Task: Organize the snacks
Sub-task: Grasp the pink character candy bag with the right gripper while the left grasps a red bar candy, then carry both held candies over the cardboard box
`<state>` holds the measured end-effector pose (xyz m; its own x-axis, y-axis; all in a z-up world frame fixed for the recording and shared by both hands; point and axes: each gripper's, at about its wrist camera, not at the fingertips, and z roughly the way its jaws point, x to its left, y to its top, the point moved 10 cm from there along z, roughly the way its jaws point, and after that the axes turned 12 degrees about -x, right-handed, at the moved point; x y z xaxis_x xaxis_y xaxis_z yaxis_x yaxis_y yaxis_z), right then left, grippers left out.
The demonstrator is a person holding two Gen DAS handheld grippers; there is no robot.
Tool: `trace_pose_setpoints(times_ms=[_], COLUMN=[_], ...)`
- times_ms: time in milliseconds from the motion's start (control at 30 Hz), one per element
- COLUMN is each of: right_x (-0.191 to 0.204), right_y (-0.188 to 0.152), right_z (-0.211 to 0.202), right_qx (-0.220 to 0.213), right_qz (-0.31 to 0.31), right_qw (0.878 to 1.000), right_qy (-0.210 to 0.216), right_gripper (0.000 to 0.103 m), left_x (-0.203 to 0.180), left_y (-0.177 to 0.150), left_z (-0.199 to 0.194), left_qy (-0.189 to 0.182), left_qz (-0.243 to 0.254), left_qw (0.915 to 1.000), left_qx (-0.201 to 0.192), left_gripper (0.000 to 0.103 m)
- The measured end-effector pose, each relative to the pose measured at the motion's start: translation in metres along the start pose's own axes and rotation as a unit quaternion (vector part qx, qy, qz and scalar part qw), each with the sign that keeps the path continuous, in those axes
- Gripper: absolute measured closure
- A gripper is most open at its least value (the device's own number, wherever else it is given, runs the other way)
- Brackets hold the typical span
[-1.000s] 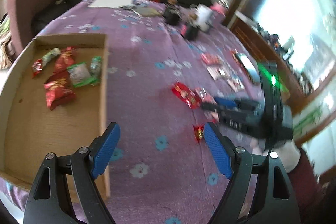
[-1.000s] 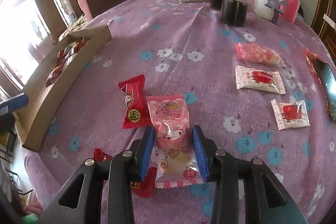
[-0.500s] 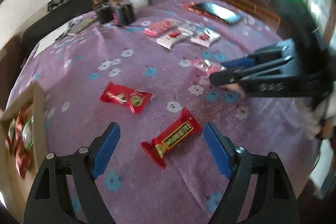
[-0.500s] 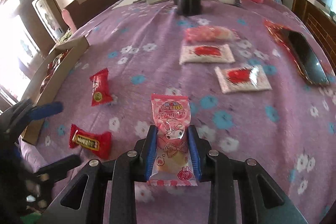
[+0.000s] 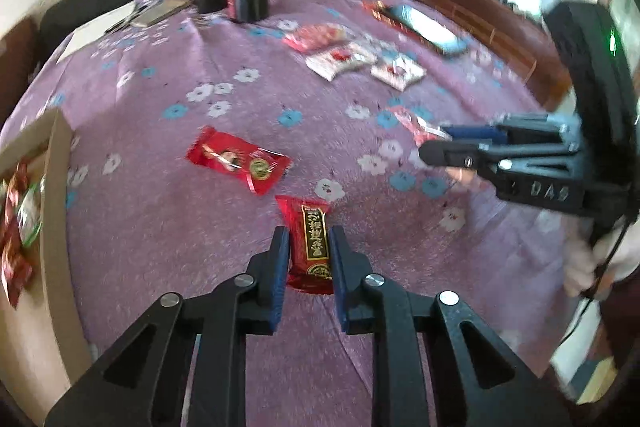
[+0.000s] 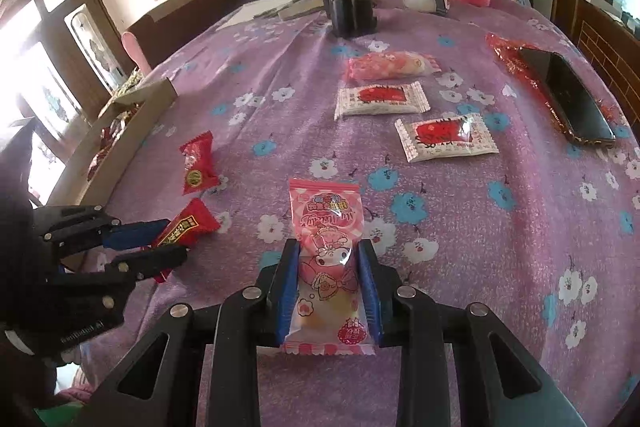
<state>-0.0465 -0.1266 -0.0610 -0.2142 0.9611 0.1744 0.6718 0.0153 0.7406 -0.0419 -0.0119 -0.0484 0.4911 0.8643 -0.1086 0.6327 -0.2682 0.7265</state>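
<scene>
My left gripper (image 5: 308,239) is shut on a red candy bar with a dark gold-lettered label (image 5: 310,243), low over the purple flowered tablecloth; it also shows in the right wrist view (image 6: 186,223). My right gripper (image 6: 328,251) is shut on a pink cartoon snack packet (image 6: 326,259) and shows at the right of the left wrist view (image 5: 440,143). Another red wrapped candy (image 5: 238,159) lies ahead of the left gripper. A cardboard tray (image 5: 56,195) with several snacks stands at the left.
Two white packets with red prints (image 6: 380,99) (image 6: 444,137) and a pink packet (image 6: 392,65) lie further back. A phone (image 6: 564,95) lies on red foil at the right. Dark jars (image 6: 350,11), a white cup and a pink bottle stand at the far edge.
My left gripper has swung from the tray to the red candy bar and shut on it. My right gripper has kept the pink packet and drawn it back and to the right.
</scene>
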Motion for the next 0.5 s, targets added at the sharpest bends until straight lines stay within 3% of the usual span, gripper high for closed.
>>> trace_pose_setpoints(times_ms=[267,333,467,500], right_x=[0.035,0.043,0.055,0.058], right_y=[0.018,0.021,0.018,0.016], right_z=[-0.009,-0.006,-0.002,-0.002], right_qx=[-0.019,-0.019,-0.012,-0.01], right_qz=[-0.022,-0.021,-0.029,-0.031], right_qw=[0.999,0.999,0.999,0.999], right_qy=[0.015,0.021,0.023,0.024], right_gripper=[0.074,0.074,0.074,0.074], left_x=[0.037,0.039,0.042,0.042], left_y=[0.013,0.01,0.003,0.0], left_z=[-0.046,-0.048,-0.042,-0.039], left_qy=[-0.011,-0.02,0.006,0.008], left_qz=[-0.087,-0.093,-0.092,-0.099], left_qw=[0.9951,0.9944,0.9952,0.9946], left_qx=[-0.047,-0.047,-0.034,-0.03], left_gripper=[0.086,0.086,0.085,0.078])
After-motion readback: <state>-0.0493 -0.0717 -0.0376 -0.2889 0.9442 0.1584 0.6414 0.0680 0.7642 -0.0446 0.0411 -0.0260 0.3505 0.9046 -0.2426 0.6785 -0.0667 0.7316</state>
